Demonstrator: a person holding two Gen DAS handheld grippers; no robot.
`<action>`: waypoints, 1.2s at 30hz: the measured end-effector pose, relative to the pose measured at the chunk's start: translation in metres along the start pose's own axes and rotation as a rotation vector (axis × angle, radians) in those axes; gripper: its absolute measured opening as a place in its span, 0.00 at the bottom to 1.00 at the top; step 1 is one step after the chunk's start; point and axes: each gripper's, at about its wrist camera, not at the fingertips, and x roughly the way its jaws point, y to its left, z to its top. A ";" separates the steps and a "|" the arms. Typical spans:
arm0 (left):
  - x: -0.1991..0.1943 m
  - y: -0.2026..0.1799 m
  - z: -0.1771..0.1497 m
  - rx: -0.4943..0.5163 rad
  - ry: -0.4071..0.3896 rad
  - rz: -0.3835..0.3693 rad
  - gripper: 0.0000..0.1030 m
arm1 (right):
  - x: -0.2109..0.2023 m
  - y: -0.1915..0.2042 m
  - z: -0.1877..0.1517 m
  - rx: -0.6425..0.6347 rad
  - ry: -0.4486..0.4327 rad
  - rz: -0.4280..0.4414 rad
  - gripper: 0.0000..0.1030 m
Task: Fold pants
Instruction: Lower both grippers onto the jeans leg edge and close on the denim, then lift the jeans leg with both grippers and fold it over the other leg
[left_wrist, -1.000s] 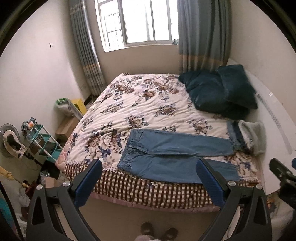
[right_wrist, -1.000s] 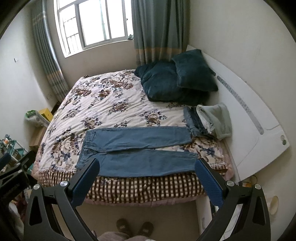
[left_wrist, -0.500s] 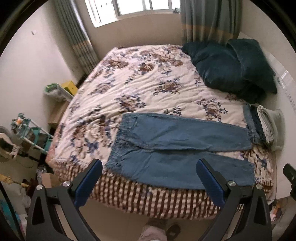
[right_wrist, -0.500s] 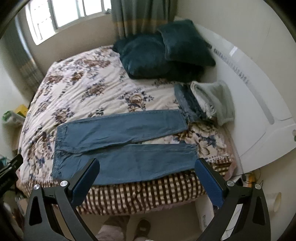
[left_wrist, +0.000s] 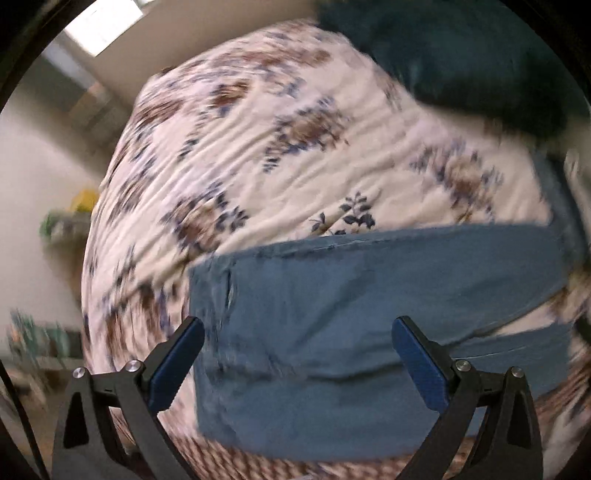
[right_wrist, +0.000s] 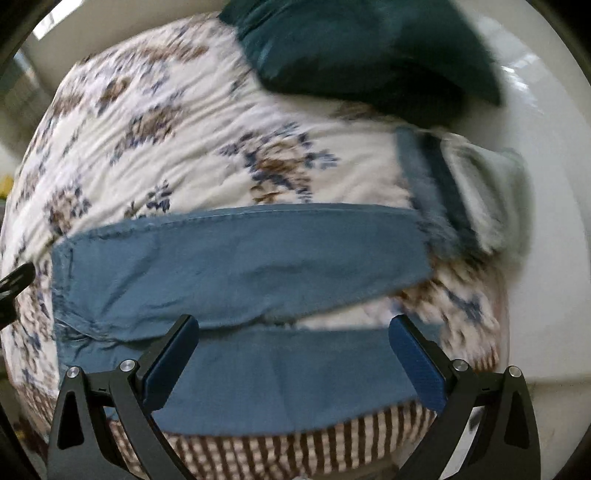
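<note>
Both tongs gape wide, holding nothing. The pants (right_wrist: 236, 266) lie flat on the bed (right_wrist: 177, 155), just ahead of the left tongs (left_wrist: 297, 365) at the waist end, right tongs (right_wrist: 293, 363) over the near leg. Blurry, but prob. best to pinch the near edge w/ both, lift evenly, lay it onto the far leg.

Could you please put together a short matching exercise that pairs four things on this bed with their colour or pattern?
Things:
1. pants
2. pillows
3. quilt
4. bed skirt

Looks:
A. brown and white check
B. dark teal
C. white with brown and blue flowers
D. blue denim

Pairs: 1-D, 2-B, 3-C, 4-A
</note>
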 end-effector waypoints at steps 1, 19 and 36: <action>0.022 -0.009 0.008 0.056 0.014 0.010 1.00 | 0.019 0.007 0.010 -0.029 0.017 -0.012 1.00; 0.278 -0.072 0.098 0.564 0.387 -0.328 0.92 | 0.336 0.115 0.140 -0.750 0.352 0.057 0.94; 0.152 -0.025 0.053 0.421 0.157 -0.388 0.09 | 0.265 0.046 0.096 -0.546 0.251 0.303 0.06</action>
